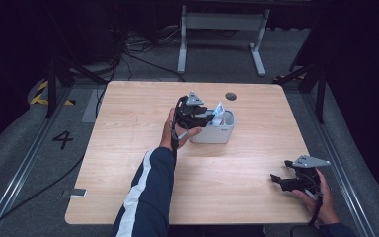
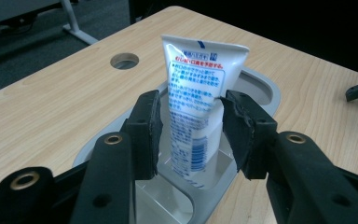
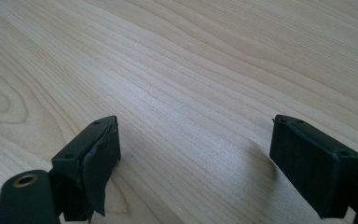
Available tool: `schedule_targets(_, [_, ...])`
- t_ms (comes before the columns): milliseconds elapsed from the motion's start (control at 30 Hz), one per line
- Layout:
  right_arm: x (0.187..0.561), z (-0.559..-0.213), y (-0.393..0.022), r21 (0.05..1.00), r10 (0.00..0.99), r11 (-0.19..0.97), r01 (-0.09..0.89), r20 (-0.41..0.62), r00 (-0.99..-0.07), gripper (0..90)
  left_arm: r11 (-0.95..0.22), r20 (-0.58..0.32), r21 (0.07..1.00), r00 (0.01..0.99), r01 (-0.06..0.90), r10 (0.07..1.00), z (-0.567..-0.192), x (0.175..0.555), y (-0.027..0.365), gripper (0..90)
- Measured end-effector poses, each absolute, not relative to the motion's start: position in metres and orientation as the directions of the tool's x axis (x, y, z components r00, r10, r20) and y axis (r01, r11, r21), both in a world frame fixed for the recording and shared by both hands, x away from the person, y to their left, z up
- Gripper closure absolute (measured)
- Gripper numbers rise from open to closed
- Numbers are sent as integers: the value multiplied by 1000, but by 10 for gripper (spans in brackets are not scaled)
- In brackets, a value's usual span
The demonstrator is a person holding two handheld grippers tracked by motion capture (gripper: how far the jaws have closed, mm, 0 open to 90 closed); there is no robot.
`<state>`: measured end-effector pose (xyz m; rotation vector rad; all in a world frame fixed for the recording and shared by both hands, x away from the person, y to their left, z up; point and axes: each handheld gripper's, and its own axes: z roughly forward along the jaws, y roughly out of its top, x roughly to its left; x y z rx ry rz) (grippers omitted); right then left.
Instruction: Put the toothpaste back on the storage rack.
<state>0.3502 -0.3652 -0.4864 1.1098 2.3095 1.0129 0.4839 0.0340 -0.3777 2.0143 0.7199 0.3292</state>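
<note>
We hold a black two-jaw gripper in each hand over a pale wooden table (image 1: 128, 148) with rounded corners. Our left gripper (image 2: 191, 123) reaches over a small grey plastic bin (image 1: 218, 134) with rounded walls, which stands near the middle of the table, a little toward the far edge and just before a round cable hole (image 1: 231, 96) in the tabletop. In the bin stands a white squeeze tube (image 2: 193, 107) printed with blue and red lettering, upright with its flat crimped end at the top and its lower end down inside the bin. In the left gripper view the tube sits between the two black jaws. The pad on the right of that view meets the tube's edge about halfway up its body, while the pad on the left shows a thin sliver of gap beside the tube, so we cannot tell whether that side still presses; the jaws are narrow, about as wide as the tube itself. In the high view the tube's top pokes out just past the gripper's grey three-cornered plate. Our right gripper (image 3: 193, 158) is well apart from the bin, near the table's right front corner, low over bare wood. Its jaws stand wide apart with nothing between them, and the grain of the tabletop shows plainly in the gap.
</note>
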Motion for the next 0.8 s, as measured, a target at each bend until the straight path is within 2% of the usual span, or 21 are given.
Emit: schedule_targets(800, [350, -486, -365, 745, 789, 427, 512, -30, -614, 167, -391, -22, 861, 791, 327, 611, -367, 478, 42, 575])
